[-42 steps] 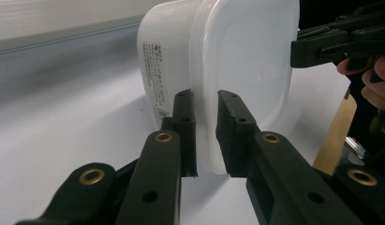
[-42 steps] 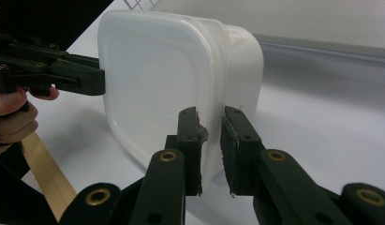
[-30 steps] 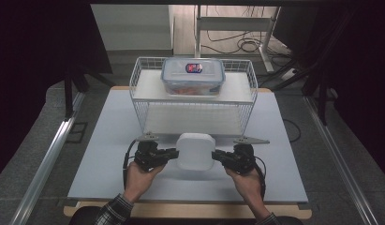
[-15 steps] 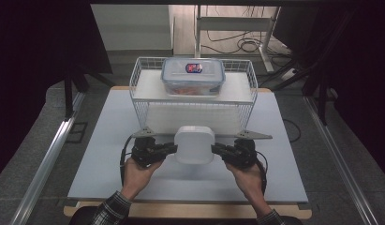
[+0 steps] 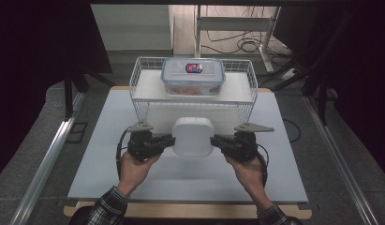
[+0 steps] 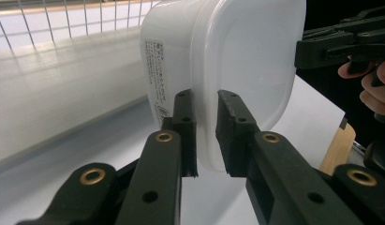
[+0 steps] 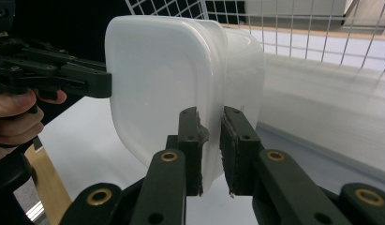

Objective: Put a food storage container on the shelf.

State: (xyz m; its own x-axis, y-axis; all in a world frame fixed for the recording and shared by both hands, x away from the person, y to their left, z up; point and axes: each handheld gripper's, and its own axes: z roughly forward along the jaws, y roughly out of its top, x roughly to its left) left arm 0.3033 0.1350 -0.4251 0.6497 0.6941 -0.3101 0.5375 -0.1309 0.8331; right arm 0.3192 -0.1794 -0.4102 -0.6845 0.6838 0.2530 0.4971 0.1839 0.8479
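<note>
A white lidded plastic container (image 5: 193, 136) hangs above the table, held level between both hands. My left gripper (image 5: 167, 140) is shut on the rim of the container's left side, its jaws pinching the lid edge (image 6: 206, 136). My right gripper (image 5: 217, 141) is shut on the rim of the opposite side (image 7: 210, 140). In the left gripper view the container (image 6: 227, 70) shows a printed label on its wall, with the other gripper beyond it. In the right gripper view the container (image 7: 162, 84) stands in front of the wire basket.
A white wire basket (image 5: 143, 96) stands at the back of the table (image 5: 106, 154). It holds a clear lidded box (image 5: 193, 76) with reddish contents. Bare table surface lies below and on either side of the hands. Dark floor and metal rails border the table.
Both grippers have risen together with the white container, which now sits higher, with its top edge overlapping the basket's front wall.
</note>
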